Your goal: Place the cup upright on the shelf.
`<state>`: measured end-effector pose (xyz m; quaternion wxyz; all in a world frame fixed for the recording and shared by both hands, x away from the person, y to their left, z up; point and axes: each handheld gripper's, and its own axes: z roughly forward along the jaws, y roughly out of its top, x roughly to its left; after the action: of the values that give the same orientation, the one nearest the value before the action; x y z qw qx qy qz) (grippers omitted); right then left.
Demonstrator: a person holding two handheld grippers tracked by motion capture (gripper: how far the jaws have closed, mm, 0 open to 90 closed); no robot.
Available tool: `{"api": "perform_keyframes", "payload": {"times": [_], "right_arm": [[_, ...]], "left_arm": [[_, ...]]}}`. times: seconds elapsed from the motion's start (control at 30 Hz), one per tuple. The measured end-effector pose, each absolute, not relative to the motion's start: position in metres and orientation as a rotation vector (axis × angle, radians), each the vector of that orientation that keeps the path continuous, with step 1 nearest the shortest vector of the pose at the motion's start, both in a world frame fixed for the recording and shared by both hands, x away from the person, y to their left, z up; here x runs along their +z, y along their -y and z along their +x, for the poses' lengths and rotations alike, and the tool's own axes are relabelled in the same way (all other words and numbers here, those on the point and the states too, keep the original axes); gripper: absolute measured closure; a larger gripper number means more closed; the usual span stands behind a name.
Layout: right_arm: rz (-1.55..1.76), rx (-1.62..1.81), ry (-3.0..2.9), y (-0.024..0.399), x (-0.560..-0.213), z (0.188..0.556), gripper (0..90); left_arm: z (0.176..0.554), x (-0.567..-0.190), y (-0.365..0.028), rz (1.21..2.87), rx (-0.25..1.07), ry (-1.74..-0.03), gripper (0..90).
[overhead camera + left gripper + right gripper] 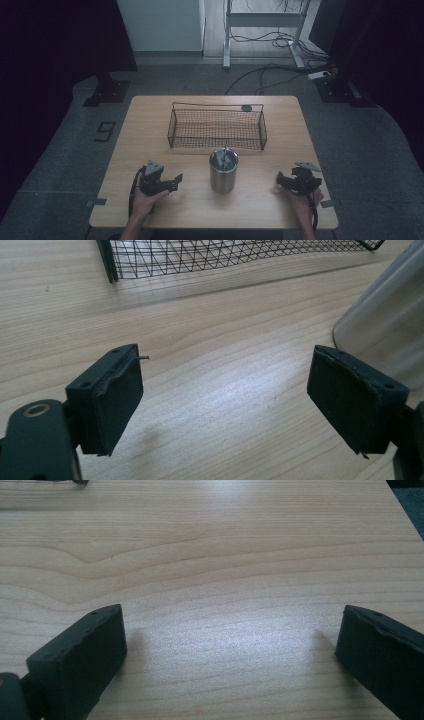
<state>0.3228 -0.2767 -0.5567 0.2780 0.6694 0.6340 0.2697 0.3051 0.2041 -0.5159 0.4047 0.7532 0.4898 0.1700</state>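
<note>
The left gripper (pixel 172 181) is held low over the wooden surface (pixel 150 125) by the person's left hand (pixel 142 202), and its jaws are spread wide with nothing between them. In the left gripper view, bare wood grain is seen in the gap between the two black pads (pixel 112 400). A steel cylindrical container (pixel 385 325) is found just beyond and outside the right-hand jaw, close to it but apart from it. A black wire mesh basket (pixel 225 257) is seen farther ahead of the jaws, past the tips and across a stretch of bare wood.

The right gripper (pixel 281 180) is held by the right hand (pixel 305 202), its jaws likewise released and wide apart, with nothing gripped. In the right gripper view, only the surface (pixel 210 560) is seen between and ahead of the jaws; a dark corner of the basket (pixel 80 482) is glimpsed far ahead, beyond the left-hand jaw.

From the high view, the container (pixel 223 171) is seen standing upright between the two grippers, nearer the left one's jaws, with thin objects inside that cannot be identified. The basket (pixel 217 127) is placed beyond it, well clear of both pairs of jaws.
</note>
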Motion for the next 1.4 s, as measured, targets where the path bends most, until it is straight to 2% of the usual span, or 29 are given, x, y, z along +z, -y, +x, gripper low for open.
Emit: {"api": "perform_keyframes", "payload": {"times": [0.53,1.03,1.4], "right_arm": [[1.787,0.729,-1.713,0.278,-0.557,0.322,0.3],[1.789,0.73,-1.712,0.278,-0.557,0.322,0.3],[1.788,0.731,-1.712,0.278,-0.557,0.322,0.4]], "left_arm": [[0.308,-0.52,-0.209,1.893,0.381,-1.283,15.0],[0.307,-0.518,-0.213,1.871,0.402,-1.297,15.0],[0.292,-0.495,-0.208,1.837,0.402,-1.185,14.9]]}}
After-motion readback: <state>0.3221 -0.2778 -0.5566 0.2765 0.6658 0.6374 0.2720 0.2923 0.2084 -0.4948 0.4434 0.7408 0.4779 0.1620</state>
